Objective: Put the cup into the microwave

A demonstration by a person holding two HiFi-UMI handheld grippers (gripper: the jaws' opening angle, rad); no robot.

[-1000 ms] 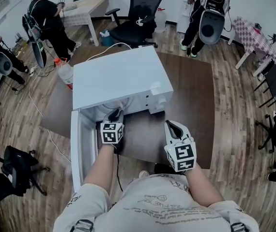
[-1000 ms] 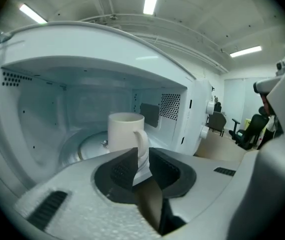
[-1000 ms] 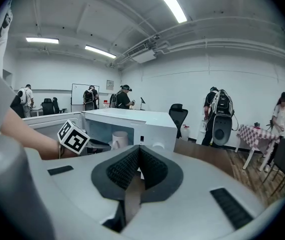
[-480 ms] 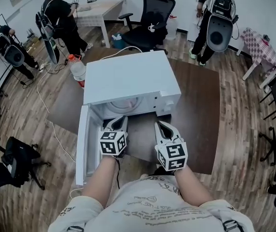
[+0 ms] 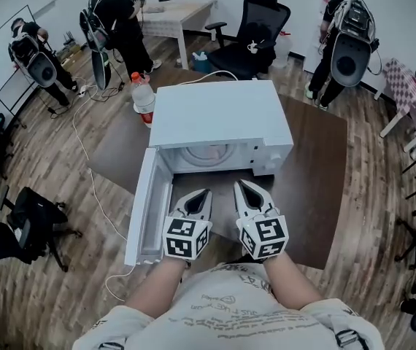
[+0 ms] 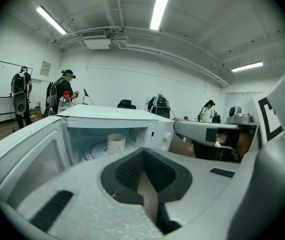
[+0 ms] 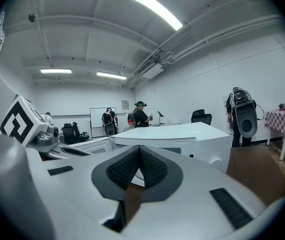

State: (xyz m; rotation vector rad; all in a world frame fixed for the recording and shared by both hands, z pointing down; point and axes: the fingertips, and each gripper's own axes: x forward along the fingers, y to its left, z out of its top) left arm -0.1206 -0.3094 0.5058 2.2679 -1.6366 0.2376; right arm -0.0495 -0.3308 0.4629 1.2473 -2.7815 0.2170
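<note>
The cup [image 6: 116, 143] already stands inside the white microwave [image 5: 222, 115], upright on the glass turntable, left of centre in the left gripper view. The microwave door [image 5: 149, 210] hangs wide open toward the lower left of the head view. Both tools sit side by side low in that frame, just in front of the cavity mouth. The left gripper [image 5: 202, 194] has its jaws pressed together on nothing, and so does the right gripper [image 5: 243, 188].

What looks to be left is shutting the door. To do it well, bring the left gripper round to the door's outer face near its free edge. Push it in a smooth arc, keeping both tools out of the opening so the cup isn't knocked.
</note>
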